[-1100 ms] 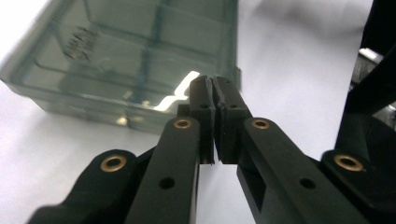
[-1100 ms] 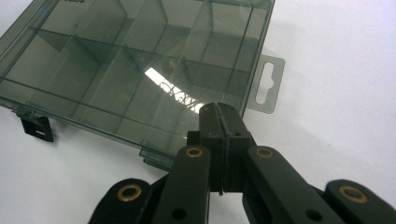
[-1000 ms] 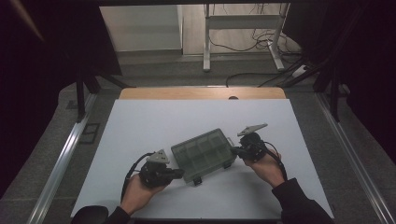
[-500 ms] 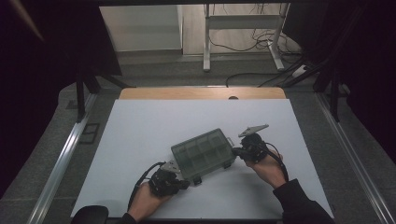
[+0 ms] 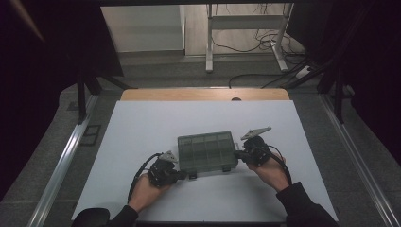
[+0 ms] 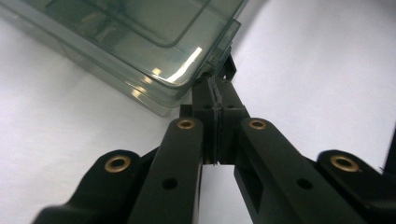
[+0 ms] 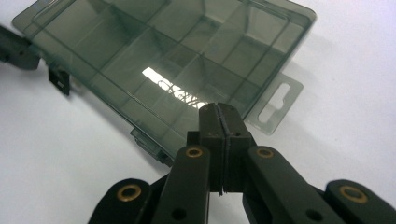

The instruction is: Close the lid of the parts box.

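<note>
Left gripper (image 5: pixel 182 176) lowered, closed at box (image 5: pixel 206 151) corner, compartments empty

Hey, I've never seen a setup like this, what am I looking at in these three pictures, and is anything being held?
A person at a white table holds a hand-held two-jaw tool in each hand. The high view looks down from above; the other two pictures come from cameras riding on each tool, looking along its black jaws. On the table lies a closed, see-through compartment box. The left gripper has its jaws shut, tips at a latch on the box's near edge. The right gripper, also shut, meets the box's right side. Neither clamps the box.
</note>
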Available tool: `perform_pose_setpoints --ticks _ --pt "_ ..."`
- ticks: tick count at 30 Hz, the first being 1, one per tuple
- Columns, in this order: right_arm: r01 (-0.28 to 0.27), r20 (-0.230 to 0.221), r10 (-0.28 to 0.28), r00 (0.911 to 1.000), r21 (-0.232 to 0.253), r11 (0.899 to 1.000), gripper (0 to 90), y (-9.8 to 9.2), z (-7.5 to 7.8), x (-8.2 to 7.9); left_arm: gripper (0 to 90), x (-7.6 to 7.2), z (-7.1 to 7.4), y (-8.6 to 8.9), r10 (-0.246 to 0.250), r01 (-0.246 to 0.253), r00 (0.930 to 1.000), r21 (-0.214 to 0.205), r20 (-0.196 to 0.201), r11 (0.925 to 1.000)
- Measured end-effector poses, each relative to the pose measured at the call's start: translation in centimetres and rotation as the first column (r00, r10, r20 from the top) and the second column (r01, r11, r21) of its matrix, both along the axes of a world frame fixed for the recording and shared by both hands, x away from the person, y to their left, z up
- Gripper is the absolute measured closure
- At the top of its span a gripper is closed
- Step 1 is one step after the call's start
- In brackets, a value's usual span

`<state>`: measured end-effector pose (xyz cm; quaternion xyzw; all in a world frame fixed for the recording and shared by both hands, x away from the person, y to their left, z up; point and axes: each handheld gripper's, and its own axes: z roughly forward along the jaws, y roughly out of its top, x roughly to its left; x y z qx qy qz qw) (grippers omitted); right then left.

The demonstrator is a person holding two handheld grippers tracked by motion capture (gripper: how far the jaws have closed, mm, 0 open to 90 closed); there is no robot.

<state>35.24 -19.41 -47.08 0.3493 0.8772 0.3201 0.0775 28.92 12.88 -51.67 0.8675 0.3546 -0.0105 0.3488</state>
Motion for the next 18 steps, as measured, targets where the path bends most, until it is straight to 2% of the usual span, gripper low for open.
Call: perform_pose_setpoints --ticks 7,18 --pt "-0.002 -0.001 0.002 1.0 0.003 1.0 88.7 0.12 -0.03 0.02 89.8 0.97 0.06 0.67 0.019 -0.019 0.9998 0.003 0.003 0.9998" --pt "0.002 0.001 -0.002 1.0 0.002 1.0 88.5 0.2 -0.05 0.03 89.7 1.14 0.09 0.68 0.029 -0.029 0.9995 0.01 0.013 0.9995"
